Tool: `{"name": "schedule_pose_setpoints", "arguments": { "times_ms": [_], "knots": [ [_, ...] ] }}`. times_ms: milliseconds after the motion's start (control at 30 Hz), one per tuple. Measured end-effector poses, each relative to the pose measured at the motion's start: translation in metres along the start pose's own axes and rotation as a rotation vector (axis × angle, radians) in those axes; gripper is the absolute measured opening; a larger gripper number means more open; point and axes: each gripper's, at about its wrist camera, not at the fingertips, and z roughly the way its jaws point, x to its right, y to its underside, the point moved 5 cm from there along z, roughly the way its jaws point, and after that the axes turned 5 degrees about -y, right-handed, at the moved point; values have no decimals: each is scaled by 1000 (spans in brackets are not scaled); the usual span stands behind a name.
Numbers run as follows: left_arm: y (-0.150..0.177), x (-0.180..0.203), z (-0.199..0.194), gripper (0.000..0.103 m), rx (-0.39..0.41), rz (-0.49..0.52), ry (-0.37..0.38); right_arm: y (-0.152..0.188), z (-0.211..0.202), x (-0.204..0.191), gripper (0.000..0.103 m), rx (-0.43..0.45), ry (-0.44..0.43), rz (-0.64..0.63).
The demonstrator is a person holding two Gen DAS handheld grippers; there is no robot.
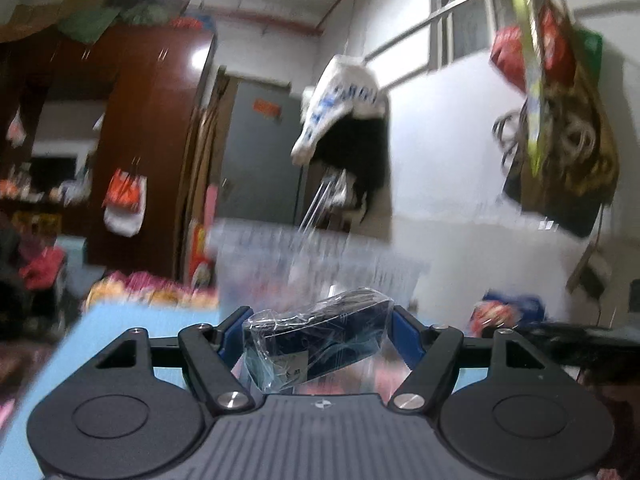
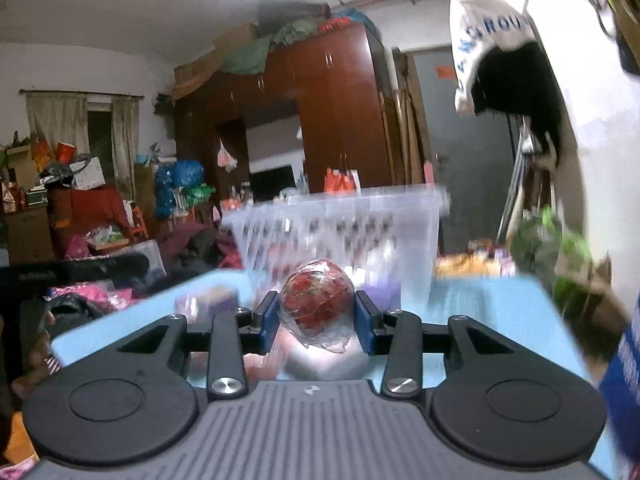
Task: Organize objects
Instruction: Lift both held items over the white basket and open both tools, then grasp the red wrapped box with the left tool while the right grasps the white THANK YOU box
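L hand-held gripper [image 1: 316, 340] pinches a dark rectangular box wrapped in clear crinkly film [image 1: 320, 344]; blue pads press on both short ends, so the box's long axis runs across the jaws, one end tilted a bit up. R hand-held gripper [image 2: 317, 320] is nearly pressed together, pinching a round red patterned ball wrapped in clear film [image 2: 317, 306], loose film hanging below the pads.

Key relation: clear plastic storage bin with printed side walls [image 2: 340, 232] stands on the light blue surface [image 2: 480, 300], straight ahead of both hand-held grippers. In R view the ball sits just in front of the bin wall, below rim level as framed; in L view the bin [image 1: 320, 256] is blurred, also dead ahead behind the box. Which hand is nearer: can't tell for sure; the bin looms larger in R view.

Judgement: both items prob. headed into the bin; each has to clear the near rim first, then drop. The box, held crosswise, needs more room at the opening than the ball.

Around: small purple boxes [image 2: 208, 300] on the surface beside the bin's base, low, likely not in the way. White bag with blue lettering [image 2: 488, 40] hangs high at the wall, off to one side. Dark red wardrobe [image 2: 340, 112] and clutter well behind. Much motion blur, so edges are uncertain.
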Motion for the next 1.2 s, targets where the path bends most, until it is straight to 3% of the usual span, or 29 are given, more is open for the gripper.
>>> {"name": "schedule_pose_setpoints", "arguments": {
  "times_ms": [133, 233, 367, 400, 433, 500, 633, 700, 800, 867, 933, 1067, 1200],
  "knots": [
    [-62, 6, 39, 76, 57, 38, 16, -64, 39, -1, 43, 54, -11, -85],
    [-88, 3, 95, 76, -20, 14, 8, -94, 82, 3, 43, 7, -3, -128],
    [-89, -6, 158, 77, -115, -24, -18, -100, 129, 14, 46, -69, 38, -162],
    [-86, -9, 171, 80, -145, -39, -10, -99, 136, 18, 51, -71, 39, -153],
    [-81, -12, 183, 87, -183, -56, -15, -98, 140, 21, 68, -68, 37, -139],
    [-68, -15, 200, 89, -263, -59, -43, -92, 140, 23, 85, -81, 46, -106],
    [-53, -15, 175, 89, -227, -10, -40, -76, 102, 18, 102, -52, 86, -122],
    [-44, -16, 147, 89, -204, -16, -47, -61, 81, 17, 102, -40, 99, -104],
    [-18, -14, 97, 94, -183, -31, -42, -23, 57, 17, 102, -115, 65, -21],
    [4, -7, 74, 95, -200, -21, -24, -3, 52, 17, 98, -164, 29, 10],
    [26, -1, 61, 95, -254, -11, -16, 14, 54, 15, 85, -226, -8, 30],
    [51, 5, 55, 94, -335, 14, 23, 23, 64, 20, 73, -291, -34, 54],
    [60, -2, 58, 94, -363, 6, 10, 24, 75, 24, 71, -345, -77, 59]
  ]
}}
